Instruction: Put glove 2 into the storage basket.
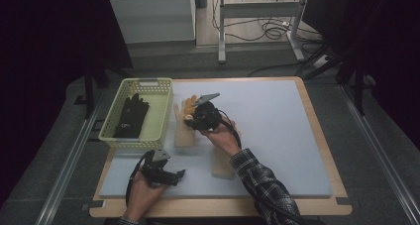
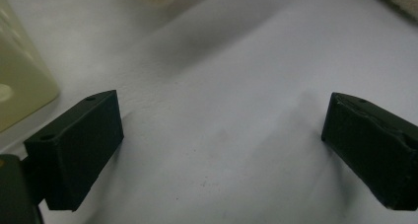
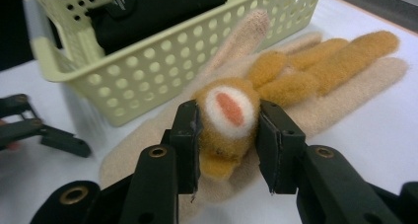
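Note:
A beige fuzzy glove (image 1: 183, 132) lies flat on the mat beside the basket. On it rests an orange plush piece (image 3: 230, 116) with a white and red oval patch, and orange fingers (image 3: 340, 56) stretch away over the beige glove (image 3: 345, 105). My right gripper (image 3: 229, 120) is shut on that orange piece, a pad pressing each side; from above, the right gripper (image 1: 194, 117) hangs over the glove's finger end. My left gripper (image 1: 181, 174) rests low near the table's front edge. Its jaws are open, and the left gripper (image 2: 222, 145) has only bare mat between them.
A pale yellow perforated basket (image 1: 148, 81) at the left holds a black glove (image 1: 131, 116). A second beige glove (image 1: 223, 164) lies partly under the right forearm. A grey mat (image 1: 277, 136) covers the wooden table. Beyond the table stand a metal frame and cables.

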Available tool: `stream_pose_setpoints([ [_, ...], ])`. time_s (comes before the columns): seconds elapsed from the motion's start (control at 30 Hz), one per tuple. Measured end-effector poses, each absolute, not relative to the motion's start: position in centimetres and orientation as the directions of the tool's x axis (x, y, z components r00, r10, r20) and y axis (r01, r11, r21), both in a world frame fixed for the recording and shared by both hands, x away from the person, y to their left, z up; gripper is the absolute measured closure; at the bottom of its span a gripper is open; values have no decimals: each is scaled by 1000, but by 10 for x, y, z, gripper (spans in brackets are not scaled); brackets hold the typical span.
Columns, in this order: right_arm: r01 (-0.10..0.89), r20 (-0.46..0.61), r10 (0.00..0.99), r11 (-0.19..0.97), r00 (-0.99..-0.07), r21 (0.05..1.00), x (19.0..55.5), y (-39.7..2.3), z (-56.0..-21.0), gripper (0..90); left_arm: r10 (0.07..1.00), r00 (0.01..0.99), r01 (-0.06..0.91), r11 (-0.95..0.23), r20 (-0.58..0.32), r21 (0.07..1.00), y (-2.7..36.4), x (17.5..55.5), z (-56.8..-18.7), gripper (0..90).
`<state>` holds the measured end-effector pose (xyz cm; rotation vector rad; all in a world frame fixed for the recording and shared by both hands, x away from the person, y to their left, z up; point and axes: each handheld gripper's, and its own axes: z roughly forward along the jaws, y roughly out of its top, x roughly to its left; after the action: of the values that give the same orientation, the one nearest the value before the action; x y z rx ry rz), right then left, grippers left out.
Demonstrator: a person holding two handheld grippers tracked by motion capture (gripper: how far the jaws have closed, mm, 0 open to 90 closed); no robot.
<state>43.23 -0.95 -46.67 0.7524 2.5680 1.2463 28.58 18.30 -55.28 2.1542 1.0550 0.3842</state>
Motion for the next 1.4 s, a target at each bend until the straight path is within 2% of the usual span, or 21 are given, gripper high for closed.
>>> stream_pose_setpoints([
  [0.5, 350, 61, 512, 491, -857, 798, 398, -53, -441, 625, 779, 626, 572, -429, -34, 700, 183, 286, -553, 26],
  [0.87, 379, 72, 553, 465, -830, 800, 368, -95, -432, 626, 782, 622, 572, -420, -39, 704, 183, 286, -553, 26],
  [1.13, 406, 58, 596, 469, -801, 784, 351, -127, -437, 625, 782, 622, 573, -420, -39, 704, 183, 286, -553, 26],
  [1.4, 462, 93, 622, 464, -778, 756, 352, -142, -464, 624, 785, 617, 573, -412, -42, 708, 182, 286, -553, 26],
])
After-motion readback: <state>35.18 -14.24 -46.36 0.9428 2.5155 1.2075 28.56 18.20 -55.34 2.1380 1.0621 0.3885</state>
